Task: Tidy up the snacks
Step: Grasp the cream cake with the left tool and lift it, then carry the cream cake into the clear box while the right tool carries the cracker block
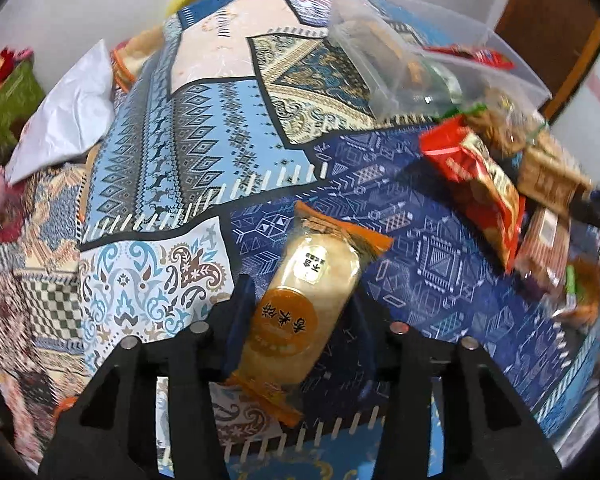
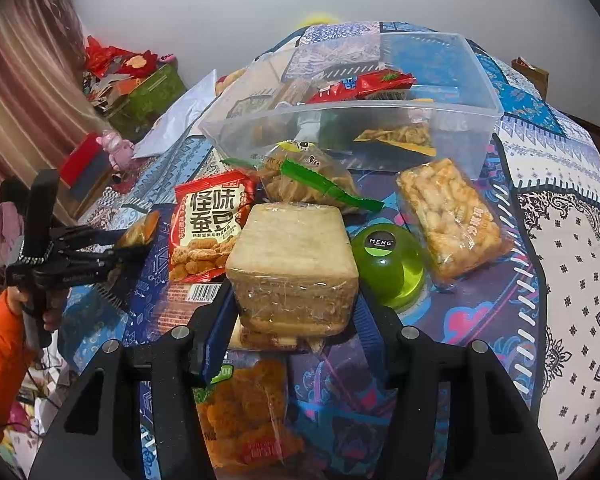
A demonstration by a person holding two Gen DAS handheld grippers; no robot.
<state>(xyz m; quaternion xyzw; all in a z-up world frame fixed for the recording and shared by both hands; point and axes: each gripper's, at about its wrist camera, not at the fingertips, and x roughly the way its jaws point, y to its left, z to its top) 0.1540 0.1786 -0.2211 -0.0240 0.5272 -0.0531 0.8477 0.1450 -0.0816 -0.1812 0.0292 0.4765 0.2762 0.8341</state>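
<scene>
Right now your left tongs (image 1: 300, 316) are clenched on a pale rice-cracker roll in an orange-ended clear wrapper (image 1: 306, 300), lifted over the blue patchwork-patterned surface (image 1: 204, 152). Your right tongs (image 2: 296, 320) are clamped around a clear-wrapped block of sliced bread (image 2: 292, 264). Just left of it lies a red broad-bean snack packet (image 2: 208, 228), just right a green round jelly cup (image 2: 388, 268). Farther back sits the clear rectangular plastic bin (image 2: 380, 136), already holding several snack packs.
</scene>
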